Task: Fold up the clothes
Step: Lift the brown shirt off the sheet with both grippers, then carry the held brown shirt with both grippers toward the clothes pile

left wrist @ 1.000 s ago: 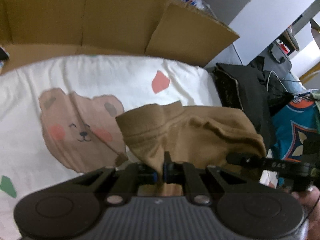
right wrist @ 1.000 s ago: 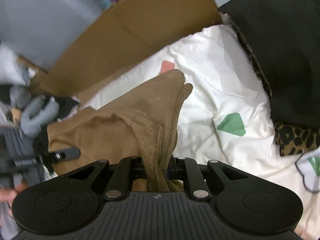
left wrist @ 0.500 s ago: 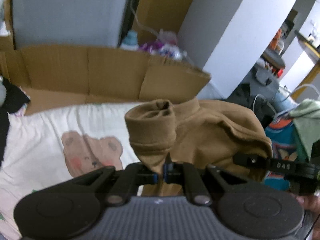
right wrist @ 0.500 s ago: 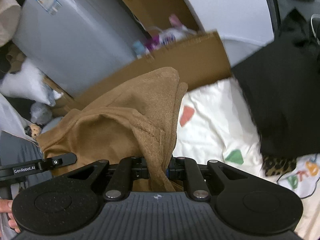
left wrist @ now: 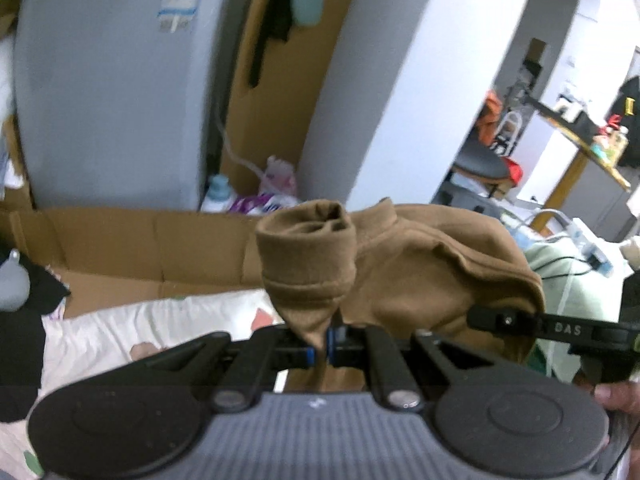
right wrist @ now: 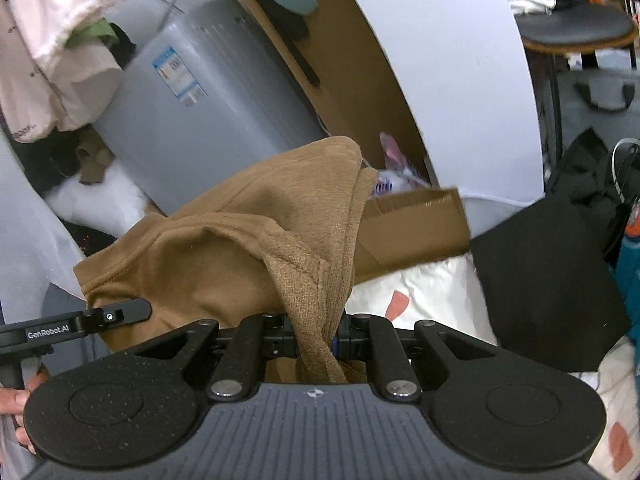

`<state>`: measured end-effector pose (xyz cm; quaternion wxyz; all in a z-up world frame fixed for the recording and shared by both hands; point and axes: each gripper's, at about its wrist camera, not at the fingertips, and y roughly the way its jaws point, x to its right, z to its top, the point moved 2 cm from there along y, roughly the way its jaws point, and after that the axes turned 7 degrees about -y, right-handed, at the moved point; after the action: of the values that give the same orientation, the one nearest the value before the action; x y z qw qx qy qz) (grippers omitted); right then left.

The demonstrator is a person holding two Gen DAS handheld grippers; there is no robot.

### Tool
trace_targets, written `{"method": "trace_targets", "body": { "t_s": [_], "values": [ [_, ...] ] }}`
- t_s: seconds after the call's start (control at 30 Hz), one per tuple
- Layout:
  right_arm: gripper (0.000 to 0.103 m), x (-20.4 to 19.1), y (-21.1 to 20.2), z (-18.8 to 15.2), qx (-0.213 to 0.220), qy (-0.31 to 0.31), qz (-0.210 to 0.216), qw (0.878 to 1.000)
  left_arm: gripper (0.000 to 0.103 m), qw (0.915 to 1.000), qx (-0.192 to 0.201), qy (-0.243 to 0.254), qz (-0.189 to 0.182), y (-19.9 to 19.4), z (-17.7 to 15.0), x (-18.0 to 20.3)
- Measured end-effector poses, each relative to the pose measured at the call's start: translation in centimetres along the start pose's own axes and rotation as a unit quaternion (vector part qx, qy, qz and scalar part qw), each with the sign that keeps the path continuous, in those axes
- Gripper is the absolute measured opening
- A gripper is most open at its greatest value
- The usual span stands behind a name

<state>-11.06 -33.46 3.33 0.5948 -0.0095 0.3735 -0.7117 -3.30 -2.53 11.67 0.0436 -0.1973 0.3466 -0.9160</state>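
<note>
Brown garment [left wrist: 420, 272] pinched by both hand-held grippers, L [left wrist: 320, 350] & R [right wrist: 316, 346], jaws nearly closed on fabric. Risk: thin pinch slipped if tugged apart; bunched cloth snagged.

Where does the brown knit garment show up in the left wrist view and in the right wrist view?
Left wrist: brown knit garment centre-right, cuff pinched in the fingers.
Right wrist: same garment centre-left, draped from the fingers.
Shared landmark: flattened brown cardboard sheet behind it.
</note>
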Motion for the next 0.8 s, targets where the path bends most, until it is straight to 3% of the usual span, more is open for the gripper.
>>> {"method": "trace_targets", "body": {
  "t_s": [0.33,0.8],
  "values": [
    [0.012,-1.0,-8.6,-0.2,0.032,-0.026,-0.002,0.999,0.006,0.9994,0.017,0.024,-0.018,-4.9,0.1,4.7],
    [0.012,-0.7,-17.0,-0.6,0.067,-0.056,-0.040,0.995,0.006,0.9967,0.021,0.055,-0.056,-6.3,-0.6,9.6]
  ]
}}
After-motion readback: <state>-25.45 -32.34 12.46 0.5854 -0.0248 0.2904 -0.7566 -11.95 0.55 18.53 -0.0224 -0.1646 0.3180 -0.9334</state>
